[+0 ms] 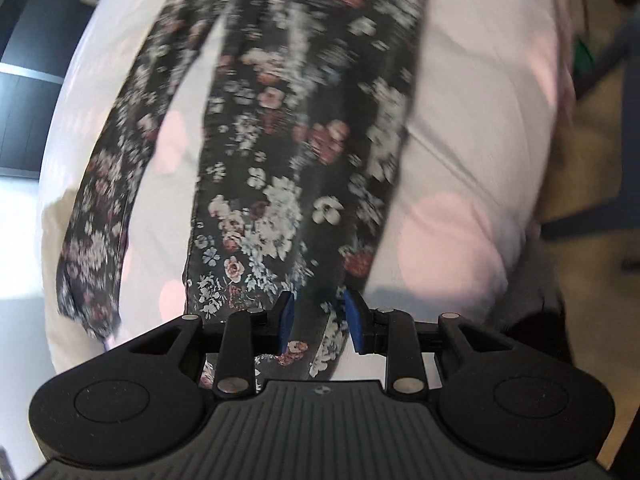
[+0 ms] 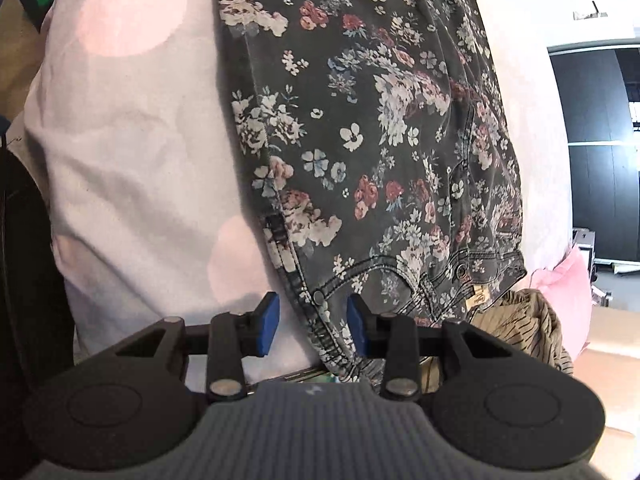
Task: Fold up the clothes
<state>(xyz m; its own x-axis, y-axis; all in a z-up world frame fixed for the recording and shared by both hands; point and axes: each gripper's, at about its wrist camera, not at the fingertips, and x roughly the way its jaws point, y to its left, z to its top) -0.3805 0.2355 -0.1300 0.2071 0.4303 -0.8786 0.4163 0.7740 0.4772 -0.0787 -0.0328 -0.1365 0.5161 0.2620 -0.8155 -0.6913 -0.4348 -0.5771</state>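
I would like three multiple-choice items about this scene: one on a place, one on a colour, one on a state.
1. Where do the floral trousers lie?
A. on a white cover with pink dots
B. on a wooden floor
C. in a basket

2. What colour are the pads on the jaws?
A. red
B. blue
C. yellow

3. How do the jaws of the right gripper stand?
A. shut tight on nothing
B. apart, with the waistband between them
C. out of view

Answers: 1 A, the dotted cover shows around the trousers; 2 B, both views show blue pads; 3 B, a gap remains around the waistband.
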